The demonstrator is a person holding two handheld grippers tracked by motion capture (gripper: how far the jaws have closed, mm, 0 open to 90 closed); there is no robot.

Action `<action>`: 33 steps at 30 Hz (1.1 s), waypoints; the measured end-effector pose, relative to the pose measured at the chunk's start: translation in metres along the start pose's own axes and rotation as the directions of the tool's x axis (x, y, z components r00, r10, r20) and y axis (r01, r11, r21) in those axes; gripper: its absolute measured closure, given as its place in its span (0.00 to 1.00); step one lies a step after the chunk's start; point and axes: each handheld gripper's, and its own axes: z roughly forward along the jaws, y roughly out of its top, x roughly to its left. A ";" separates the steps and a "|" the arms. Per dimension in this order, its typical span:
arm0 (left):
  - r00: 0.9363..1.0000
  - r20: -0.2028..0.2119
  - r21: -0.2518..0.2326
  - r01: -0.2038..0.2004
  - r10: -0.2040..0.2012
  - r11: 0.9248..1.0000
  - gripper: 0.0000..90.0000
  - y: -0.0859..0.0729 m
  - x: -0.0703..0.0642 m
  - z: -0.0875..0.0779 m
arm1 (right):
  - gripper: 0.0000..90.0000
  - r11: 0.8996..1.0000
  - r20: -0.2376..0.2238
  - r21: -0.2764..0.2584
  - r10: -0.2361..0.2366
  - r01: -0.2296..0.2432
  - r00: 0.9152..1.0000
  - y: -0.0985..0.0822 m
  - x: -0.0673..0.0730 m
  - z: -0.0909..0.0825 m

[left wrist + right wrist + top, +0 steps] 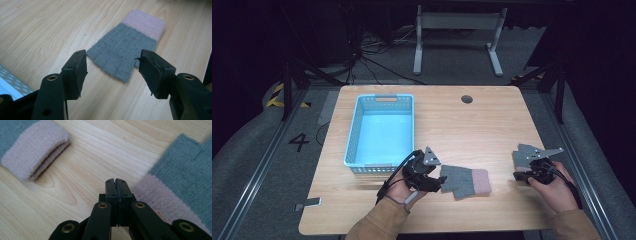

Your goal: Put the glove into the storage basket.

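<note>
The grey fingerless glove with the pink cuff is lying flat near the front edge of the wooden surface, just right of the left hand-held gripper. In the left gripper view that glove is sitting just beyond the jaws, which are standing apart with nothing between the pads. A second glove is resting at the right side, partly under the right hand-held gripper; in the right gripper view its pink cuff is lying just beside the jaws, which are pressed together on nothing. Faint red marks are showing on that cuff, possibly lettering, too small to read. On the floor at the left, a painted "4" is reading clearly. A light blue basket is sitting left of centre, behind the left hand. A dark round hole is showing near the far edge.
</note>
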 end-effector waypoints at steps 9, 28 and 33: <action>1.000 0.002 0.001 -0.001 0.001 1.000 0.44 0.000 0.000 0.000 | 1.00 0.998 -0.007 0.052 0.032 -0.032 0.999 -0.004 -0.006 -0.008; 1.000 -0.007 0.003 0.005 -0.005 1.000 0.44 -0.002 0.000 -0.001 | 0.78 0.982 0.074 -0.162 0.114 -0.100 0.991 0.002 -0.010 -0.026; 1.000 -0.013 0.002 0.010 -0.010 1.000 0.44 -0.004 0.001 -0.003 | 0.69 0.961 0.089 -0.219 0.194 -0.171 0.977 0.001 -0.019 -0.024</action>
